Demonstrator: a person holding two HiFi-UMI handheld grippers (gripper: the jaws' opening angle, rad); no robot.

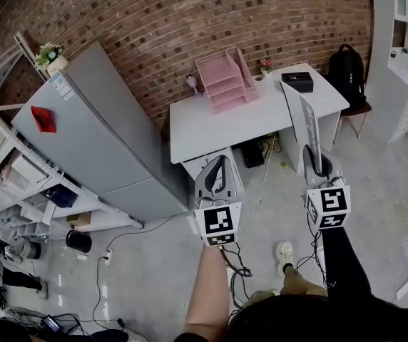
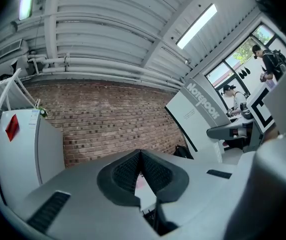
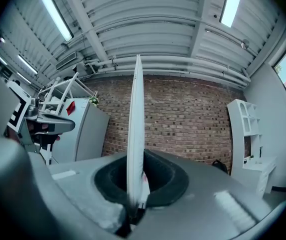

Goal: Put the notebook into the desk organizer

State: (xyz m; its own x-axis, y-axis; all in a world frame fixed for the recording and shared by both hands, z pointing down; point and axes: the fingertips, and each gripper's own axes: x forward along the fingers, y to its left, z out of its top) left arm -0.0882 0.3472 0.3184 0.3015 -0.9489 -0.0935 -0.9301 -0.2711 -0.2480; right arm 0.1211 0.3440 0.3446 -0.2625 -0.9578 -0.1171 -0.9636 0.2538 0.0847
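My right gripper (image 3: 136, 159) clamped only the bottom edge of the notebook (image 3: 137, 109) above it, left gripper (image 2: 140, 159) closed empty; it could twist loose.

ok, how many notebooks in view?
1 notebook, upright, clamped in the right gripper. None shows on the desk; the pink organizer trays could hide one.

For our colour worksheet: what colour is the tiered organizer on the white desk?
The tiered organizer is pink; clearest in head view.

Brick wall (image 1: 190, 20) behind white desk (image 1: 218, 123), grey floor (image 1: 154, 276).
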